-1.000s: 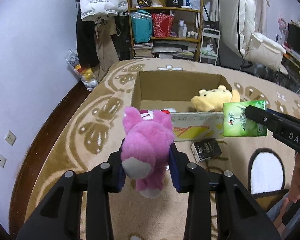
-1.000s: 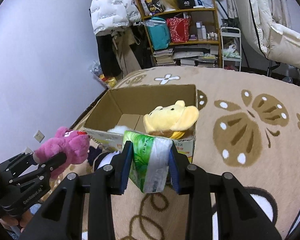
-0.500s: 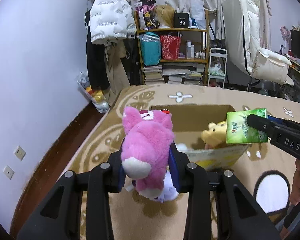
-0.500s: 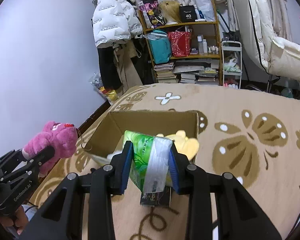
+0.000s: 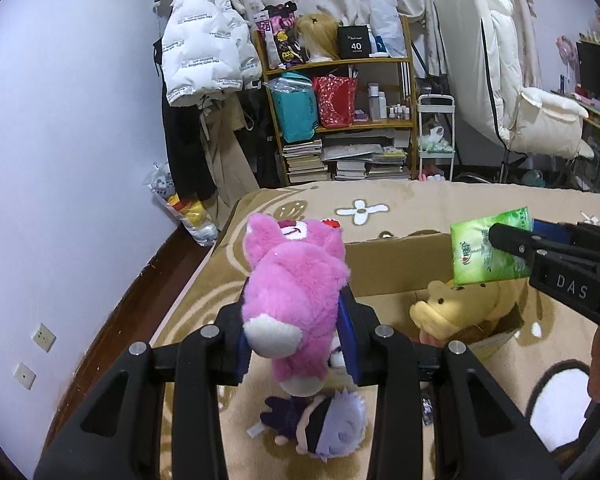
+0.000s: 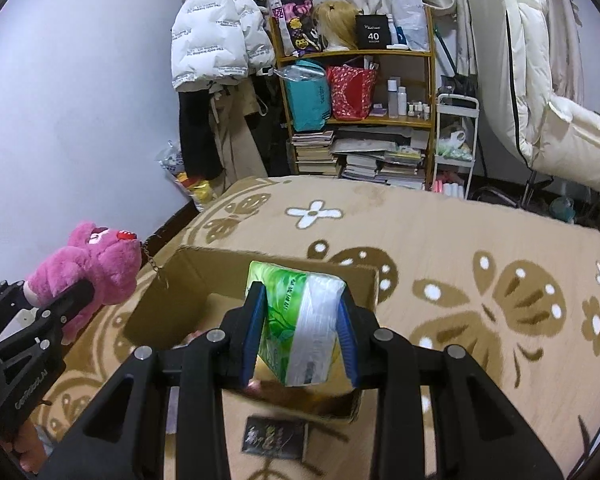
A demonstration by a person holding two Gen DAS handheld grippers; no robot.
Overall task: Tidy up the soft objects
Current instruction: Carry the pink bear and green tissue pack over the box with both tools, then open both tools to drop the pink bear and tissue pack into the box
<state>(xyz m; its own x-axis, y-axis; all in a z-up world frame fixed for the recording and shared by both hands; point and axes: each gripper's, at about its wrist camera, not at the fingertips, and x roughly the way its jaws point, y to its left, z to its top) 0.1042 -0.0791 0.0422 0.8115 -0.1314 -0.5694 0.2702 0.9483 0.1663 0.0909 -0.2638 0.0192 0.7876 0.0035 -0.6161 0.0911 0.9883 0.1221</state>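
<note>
Soft things are riding in both grippers right now! The left gripper (image 5: 296,338) is clamping a fluffy pink plush bear (image 5: 294,292) around its middle, jaws pressed tight into the fur, and carrying it in the air just beside the near left corner of the open brown cardboard box (image 5: 396,264). The right gripper (image 6: 300,332) is squeezing a green plastic-wrapped tissue pack (image 6: 300,320), closed snugly on both sides, and hanging it over the box opening.

Inside the box a yellow plush toy (image 5: 456,310) is already lying against the front wall. On the tan patterned rug (image 6: 480,248) a small purple-and-white plush doll (image 5: 324,428) is waiting below the bear, and a dark flat packet (image 6: 276,438) is sitting just in front of the box.

This looks like the carry-and-drop step. Next, I reckon, the tissue pack is needing only a little lowering before the jaws part, while the bear is needing a sideways swing over the box rim first, clear of the other gripper, before letting go.
</note>
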